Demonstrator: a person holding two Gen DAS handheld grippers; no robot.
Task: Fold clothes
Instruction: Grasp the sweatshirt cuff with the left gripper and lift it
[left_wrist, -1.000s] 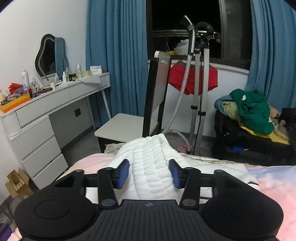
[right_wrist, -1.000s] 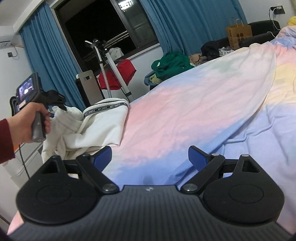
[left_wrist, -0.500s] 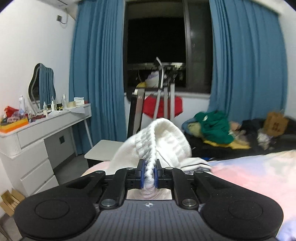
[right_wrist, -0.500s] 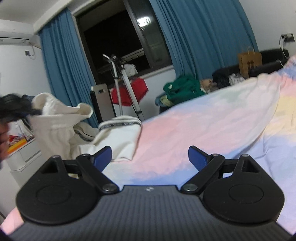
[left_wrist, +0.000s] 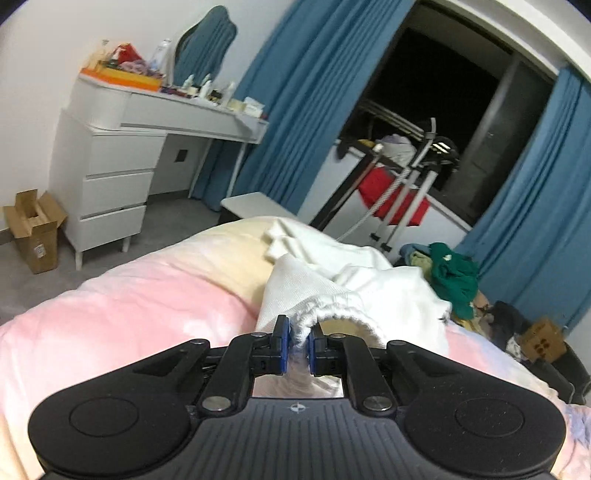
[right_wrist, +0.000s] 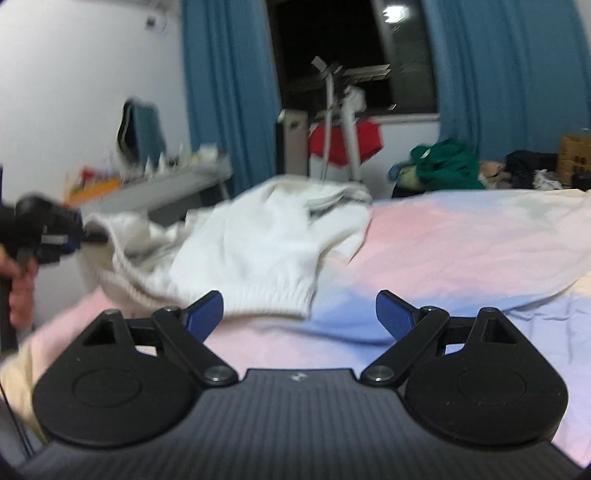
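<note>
White ribbed-knit sweater (left_wrist: 354, 291): soft, rumpled, lying on a pastel pink, yellow and blue bedsheet (left_wrist: 140, 306). Left gripper (left_wrist: 297, 338) is pinching the ribbed hem between its blue pads. Right gripper (right_wrist: 299, 314) is hovering with jaws spread wide and holding nothing, the sweater's near edge lying just beyond its left fingertip. White dresser (left_wrist: 110, 177), blue curtains (left_wrist: 295, 103) and a green clothes heap (left_wrist: 454, 277) are standing behind.

From my feed I can't read any text. The cardboard box (left_wrist: 35, 230) at the left edge of the left wrist view carries a small label, too tiny to make out. Another box (left_wrist: 543, 338) at lower right shows dark dots, not letters. The right wrist view is blurred.
</note>
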